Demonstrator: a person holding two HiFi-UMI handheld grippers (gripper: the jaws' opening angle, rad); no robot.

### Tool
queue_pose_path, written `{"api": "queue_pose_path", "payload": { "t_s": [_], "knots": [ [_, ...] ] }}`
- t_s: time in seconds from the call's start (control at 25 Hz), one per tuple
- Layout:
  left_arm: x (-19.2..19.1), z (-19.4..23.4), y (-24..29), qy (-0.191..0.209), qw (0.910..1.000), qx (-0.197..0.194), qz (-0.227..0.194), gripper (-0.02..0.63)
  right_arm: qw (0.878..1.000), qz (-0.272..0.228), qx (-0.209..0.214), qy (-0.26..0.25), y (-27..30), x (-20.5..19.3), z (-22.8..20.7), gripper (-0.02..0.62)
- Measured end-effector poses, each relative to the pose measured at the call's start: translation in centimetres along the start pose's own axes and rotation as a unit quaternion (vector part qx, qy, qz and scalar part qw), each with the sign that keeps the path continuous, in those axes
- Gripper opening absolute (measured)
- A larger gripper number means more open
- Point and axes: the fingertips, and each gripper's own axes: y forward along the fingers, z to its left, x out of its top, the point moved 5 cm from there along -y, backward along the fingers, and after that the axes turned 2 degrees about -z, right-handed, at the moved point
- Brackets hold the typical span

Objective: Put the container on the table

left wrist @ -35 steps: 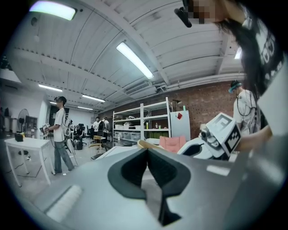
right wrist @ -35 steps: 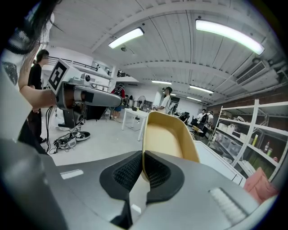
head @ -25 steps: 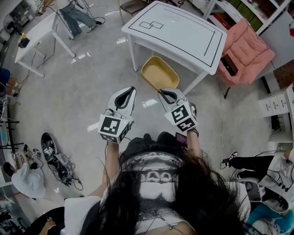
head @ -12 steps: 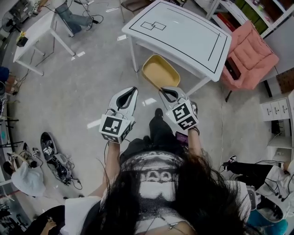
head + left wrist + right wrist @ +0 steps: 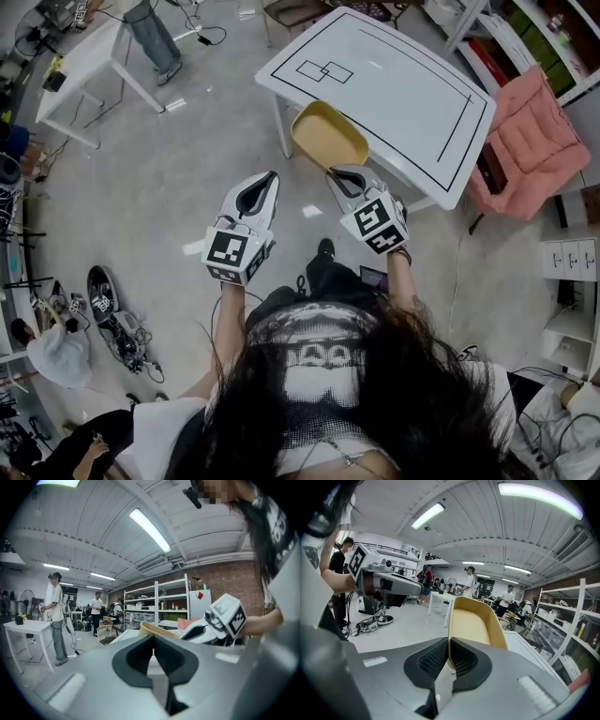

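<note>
A shallow yellow container [image 5: 328, 136] hangs in the air, its far end over the near edge of the white table [image 5: 394, 84]. My right gripper [image 5: 339, 178] is shut on its near rim; in the right gripper view the rim [image 5: 476, 620] stands between the pads of that gripper [image 5: 449, 651]. My left gripper [image 5: 265, 184] is held to the left of the container, shut with nothing in it. In the left gripper view its jaws [image 5: 153, 644] meet, and the container [image 5: 152, 630] and right gripper [image 5: 206, 630] show beyond.
Black lines and a small double rectangle [image 5: 323, 70] are drawn on the table. A pink padded chair [image 5: 525, 141] stands right of it, another white table [image 5: 80, 66] far left. Cables and gear [image 5: 108, 314] lie on the floor at left. People stand in the background.
Both grippers and the container have come closer to the white table. The container's far end now overlaps the table's near edge instead of hanging beside its leg.
</note>
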Motion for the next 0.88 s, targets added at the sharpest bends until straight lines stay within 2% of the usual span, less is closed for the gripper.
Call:
{"api": "queue_pose_path", "payload": {
  "t_s": [0.2, 0.52, 0.88],
  "knots": [
    [0.6, 0.4, 5.9, 0.000, 1.0000, 0.006, 0.007, 0.000, 1.000, -0.004, 0.013, -0.004, 2.0, -1.0, -5.4, 0.018],
    [1.7, -0.3, 12.8, 0.010, 0.9998, 0.013, 0.008, 0.000, 1.000, -0.009, 0.029, -0.008, 3.4, -2.8, -11.5, 0.018],
    [1.7, -0.6, 15.9, 0.016, 0.9993, 0.012, 0.031, 0.000, 0.999, -0.013, 0.043, 0.014, 4.7, -4.5, -14.0, 0.019]
  ]
}}
